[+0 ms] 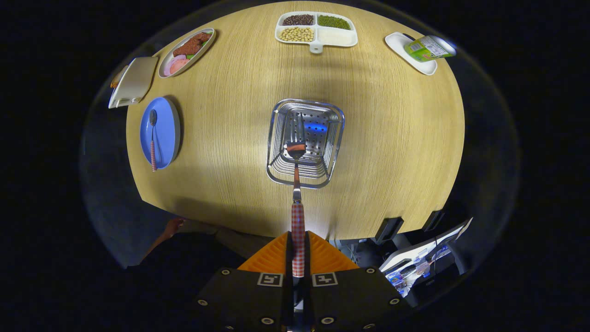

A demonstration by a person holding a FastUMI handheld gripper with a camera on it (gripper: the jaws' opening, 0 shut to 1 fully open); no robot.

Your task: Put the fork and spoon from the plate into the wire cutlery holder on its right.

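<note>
wooden table (pixel 392 138), round-edged, bearing all items. wire cutlery holder (pixel 305 143) mid-table, just ahead of fingers, perforated base visible. blue plate (pixel 165 124) well left of holder, spoon (pixel 152 138) lying on it, checked handle over near rim. white divided tray (pixel 316 28) with beans at far edge. oval dish (pixel 186 51) with food far left. gripper (pixel 298 251) pinching fork (pixel 297 184) by checked handle, orange fingers (pixel 272 258) pressed on both sides, tines hanging over holder opening.

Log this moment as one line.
tongs: shut on fork handle | fork head: over holder | spoon: on plate | next: probably release fork
</note>
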